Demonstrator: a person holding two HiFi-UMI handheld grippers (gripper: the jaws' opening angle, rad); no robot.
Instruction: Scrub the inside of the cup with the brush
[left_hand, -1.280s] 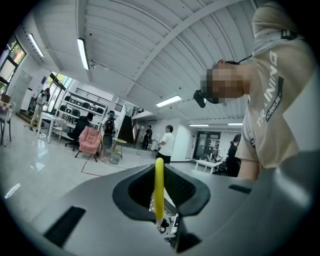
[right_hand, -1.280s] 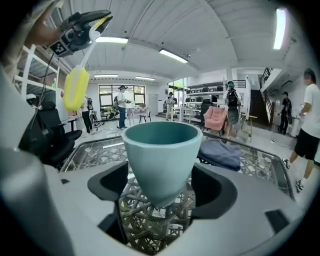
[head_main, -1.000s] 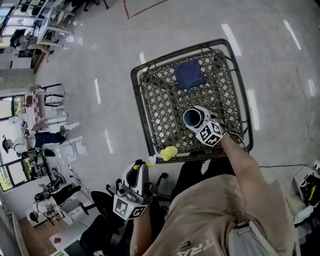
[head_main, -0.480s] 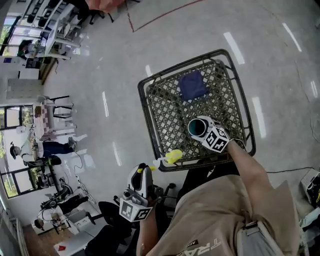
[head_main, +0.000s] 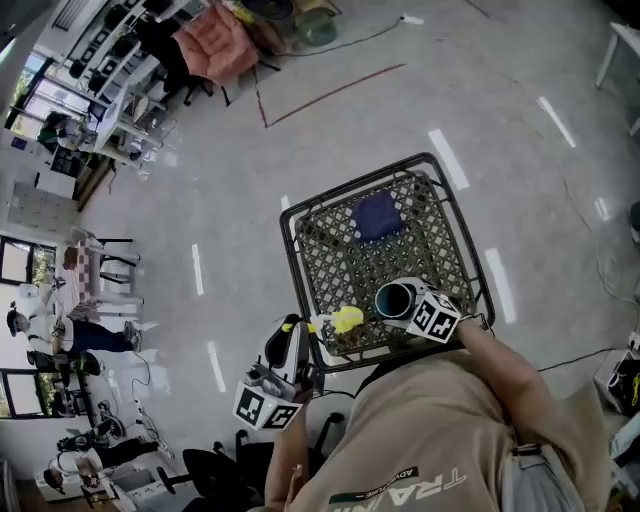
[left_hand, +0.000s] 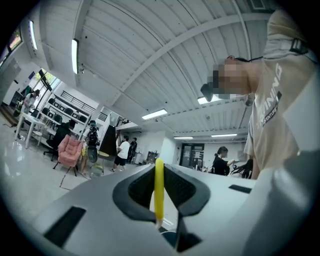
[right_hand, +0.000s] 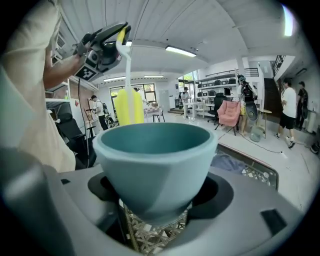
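Quick rundown of where we're at. Our right gripper (head_main: 412, 305) has its two jaws clamped on the sides of the smooth, bowl-shaped teal cup (right_hand: 155, 160). In the right gripper view the cup sits squarely between them, mouth open and facing away from the gripper. From the head view we're holding it over the near edge of the dark square wire-lattice table (head_main: 330, 250), mouth tipped up and a bit to the left.

Our left gripper (head_main: 292, 345) is off the table's near-left corner. In the left gripper view its jaws are pressed together on the thin yellow handle (left_hand: 159, 185) of the brush, which runs straight up the middle between them. The brush's chunky yellow head (head_main: 347, 320) hangs at the end of a pale stem, just beside the cup's rim on its left and outside the cup, not in it. In the right gripper view that same yellow head (right_hand: 129, 106) pokes up behind the far rim. We can't tell whether it's touching the rim.

A crumpled dark blue cloth (head_main: 380, 217) lies on the far half of the lattice, well apart from the cup. There are people, desks and a pink chair (right_hand: 229, 111) in the room behind.
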